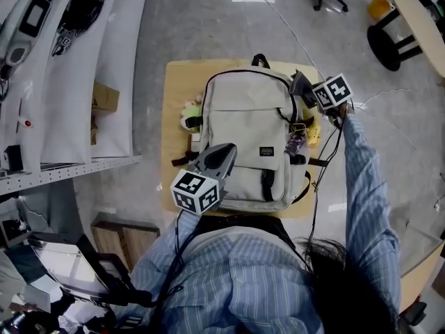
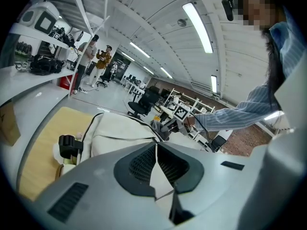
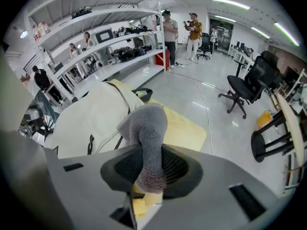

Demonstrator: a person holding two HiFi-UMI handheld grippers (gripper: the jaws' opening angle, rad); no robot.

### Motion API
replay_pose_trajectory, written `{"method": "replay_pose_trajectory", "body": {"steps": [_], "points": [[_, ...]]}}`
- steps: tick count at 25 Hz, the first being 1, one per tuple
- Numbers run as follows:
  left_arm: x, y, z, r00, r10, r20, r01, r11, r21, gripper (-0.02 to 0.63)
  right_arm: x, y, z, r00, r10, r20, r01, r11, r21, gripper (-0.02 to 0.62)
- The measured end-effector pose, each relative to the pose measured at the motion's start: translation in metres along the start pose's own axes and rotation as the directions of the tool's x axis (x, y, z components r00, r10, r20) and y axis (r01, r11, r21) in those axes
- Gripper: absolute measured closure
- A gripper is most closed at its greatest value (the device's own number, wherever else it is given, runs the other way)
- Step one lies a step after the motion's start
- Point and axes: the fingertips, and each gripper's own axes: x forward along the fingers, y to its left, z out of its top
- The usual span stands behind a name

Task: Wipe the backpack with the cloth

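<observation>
Between the right gripper's (image 3: 149,169) clamped jaws sits the grey cloth (image 3: 146,126), that arm stretched out. The left gripper's (image 2: 156,169) jaws meet empty, with the backpack (image 2: 122,131) just ahead, partly hidden.

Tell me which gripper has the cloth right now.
The right gripper: its fingers pinch the grey cloth by the top of the backpack. The left gripper has its fingers shut on nothing.
</observation>
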Motion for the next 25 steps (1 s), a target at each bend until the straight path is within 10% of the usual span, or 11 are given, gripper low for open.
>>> {"method": "replay_pose_trajectory", "body": {"steps": [12,25], "points": [[-0.021,0.012,0.004,0.999,0.008,0.032,-0.008,1.0,-0.014,0.592,-0.005,-0.014,0.032,0.997,-0.083,0.004,0.083,0.995,0.057,0.494],[-0.052,0.04,-0.008,0.997,0.046,0.063,-0.043,0.997,-0.057,0.592,0.023,0.026,0.092,0.99,-0.133,-0.051,0.126,0.984,-0.123,0.494]]}}
